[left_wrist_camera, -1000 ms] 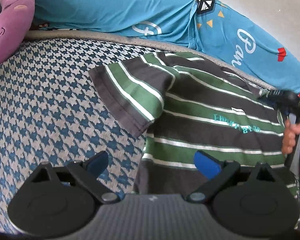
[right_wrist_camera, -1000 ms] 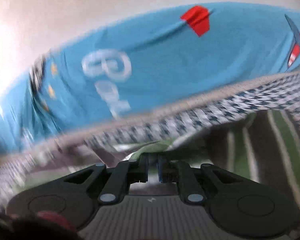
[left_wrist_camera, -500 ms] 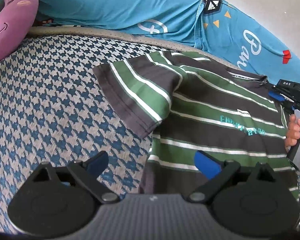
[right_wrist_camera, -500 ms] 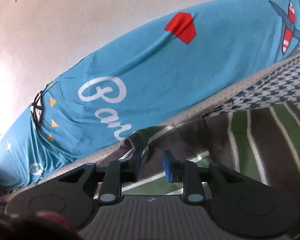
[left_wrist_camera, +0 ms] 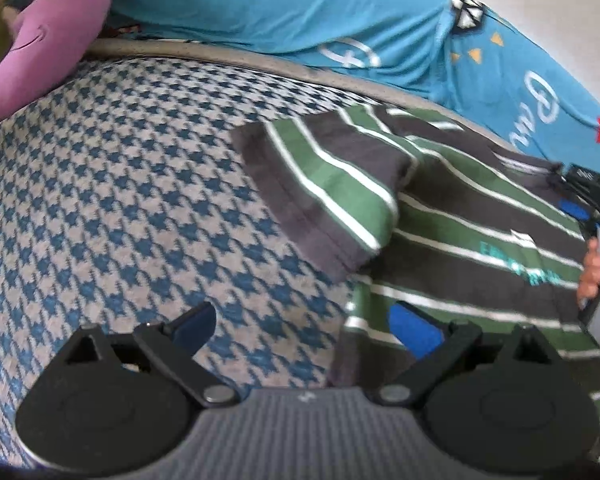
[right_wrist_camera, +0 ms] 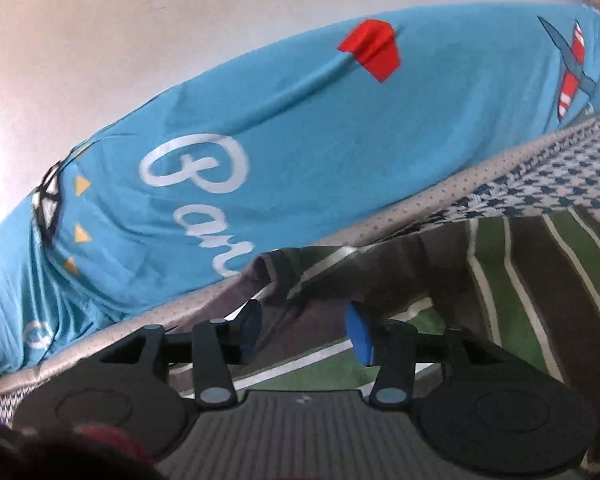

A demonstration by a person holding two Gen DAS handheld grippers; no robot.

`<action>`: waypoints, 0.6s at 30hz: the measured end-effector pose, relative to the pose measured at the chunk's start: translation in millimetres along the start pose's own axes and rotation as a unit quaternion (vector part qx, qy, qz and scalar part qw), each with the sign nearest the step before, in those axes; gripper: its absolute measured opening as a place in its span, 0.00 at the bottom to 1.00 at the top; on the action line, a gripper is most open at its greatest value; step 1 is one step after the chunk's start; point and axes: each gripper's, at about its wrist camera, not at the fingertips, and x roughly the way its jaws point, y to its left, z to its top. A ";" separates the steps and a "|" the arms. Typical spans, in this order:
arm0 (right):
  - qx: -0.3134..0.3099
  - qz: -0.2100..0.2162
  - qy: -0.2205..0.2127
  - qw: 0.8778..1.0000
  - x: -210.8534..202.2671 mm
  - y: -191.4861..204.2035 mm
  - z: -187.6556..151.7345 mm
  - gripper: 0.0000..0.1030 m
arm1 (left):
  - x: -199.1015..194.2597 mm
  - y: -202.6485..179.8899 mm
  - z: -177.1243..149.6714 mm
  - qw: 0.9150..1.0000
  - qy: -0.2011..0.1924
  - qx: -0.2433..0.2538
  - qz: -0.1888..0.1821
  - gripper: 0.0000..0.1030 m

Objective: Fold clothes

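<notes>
At the far left of the left wrist view, a purple cushion [left_wrist_camera: 48, 36] is lying at the edge of a bed [left_wrist_camera: 112, 200] covered in a blue and grey houndstooth pattern. Behind it, a blue sheet [left_wrist_camera: 260, 12] with white lettering is lining the back edge. The left gripper [left_wrist_camera: 304, 326] is hovering low over the bed with its fingers [left_wrist_camera: 196, 326] spread wide, holding nothing; the right-hand finger is sitting over the lower edge of the shirt. The striped shirt [left_wrist_camera: 480, 232], in green, dark grey and white, is lying flat on the bed to the right, one sleeve [left_wrist_camera: 328, 196] sticking out to the left. At the far right, a hand [left_wrist_camera: 594, 268] is gripping the handle of the right gripper [left_wrist_camera: 580, 196].

In the right wrist view, the right gripper [right_wrist_camera: 306, 330] is sitting at the shirt's collar [right_wrist_camera: 272, 276], fingers [right_wrist_camera: 358, 334] parted and holding nothing, with the collar fabric just ahead of them.
</notes>
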 end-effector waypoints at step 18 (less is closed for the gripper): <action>-0.057 0.053 0.076 0.994 -75.9 45.6 -33.7 0.46 | 0.5 18.6 32.4 0.998 -0.042 -0.043 -0.033 0.93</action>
